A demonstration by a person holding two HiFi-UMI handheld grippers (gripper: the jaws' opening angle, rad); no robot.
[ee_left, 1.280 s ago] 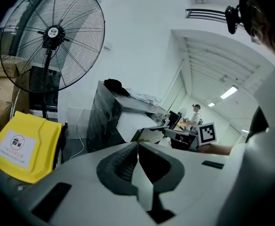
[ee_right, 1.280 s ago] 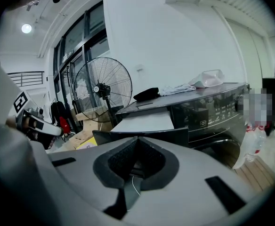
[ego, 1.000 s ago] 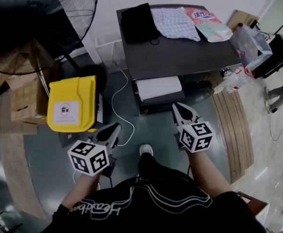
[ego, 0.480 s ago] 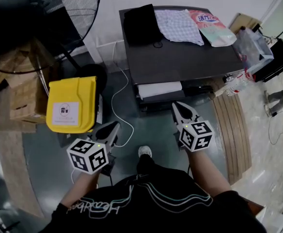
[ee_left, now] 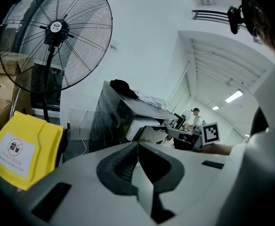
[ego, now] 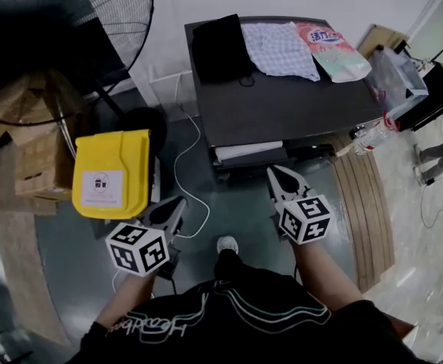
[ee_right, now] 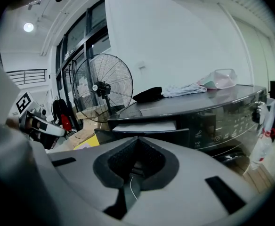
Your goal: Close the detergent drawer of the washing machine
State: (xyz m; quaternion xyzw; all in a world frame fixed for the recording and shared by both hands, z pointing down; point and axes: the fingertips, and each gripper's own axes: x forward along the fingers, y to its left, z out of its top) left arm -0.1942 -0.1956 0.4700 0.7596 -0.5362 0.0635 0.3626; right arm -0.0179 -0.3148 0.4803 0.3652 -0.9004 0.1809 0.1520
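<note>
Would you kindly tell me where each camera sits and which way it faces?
Head view: on the person's head, looking steeply down at the dark grey washing machine and its open white detergent drawer; forearms, left gripper and right gripper show.
Left gripper view: on the left gripper, facing the machine's side and a black pedestal fan; its shut jaws show.
Right gripper view: on the right gripper, facing the machine's front; its shut jaws show.
Shared: both gripper views show the fan and machine.
</note>
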